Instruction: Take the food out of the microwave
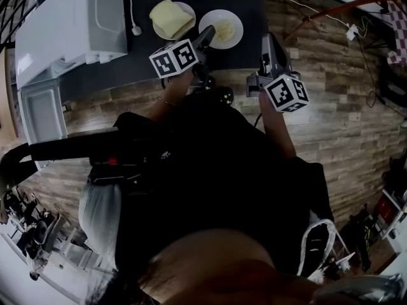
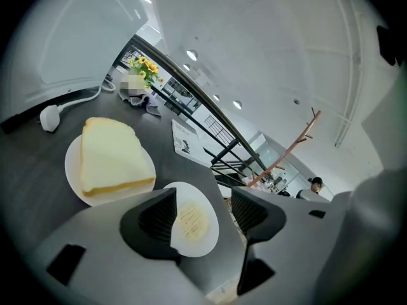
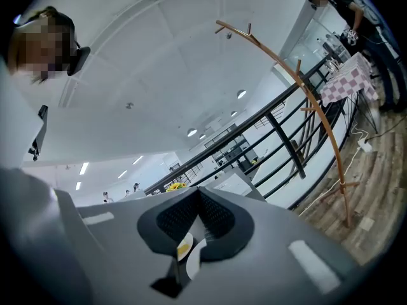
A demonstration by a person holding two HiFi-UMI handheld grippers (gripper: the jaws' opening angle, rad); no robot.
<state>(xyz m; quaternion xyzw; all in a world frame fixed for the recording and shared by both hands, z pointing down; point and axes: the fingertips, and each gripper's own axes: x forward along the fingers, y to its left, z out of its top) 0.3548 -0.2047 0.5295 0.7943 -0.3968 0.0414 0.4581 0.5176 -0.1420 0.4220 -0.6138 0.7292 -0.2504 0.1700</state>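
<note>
Two white plates stand on the dark table to the right of the white microwave. One carries a thick slice of bread; the other holds a small yellowish portion. My left gripper hangs open just above the small-portion plate, which shows between its jaws untouched. My right gripper is off the table's right edge, shut, with nothing in it. What looks like the microwave's door hangs open at the left.
A white cable with a plug lies between the microwave and the bread plate. A sheet of paper sits at the table's far side. Wooden floor surrounds the table; a black railing and a curved wooden stand lie beyond.
</note>
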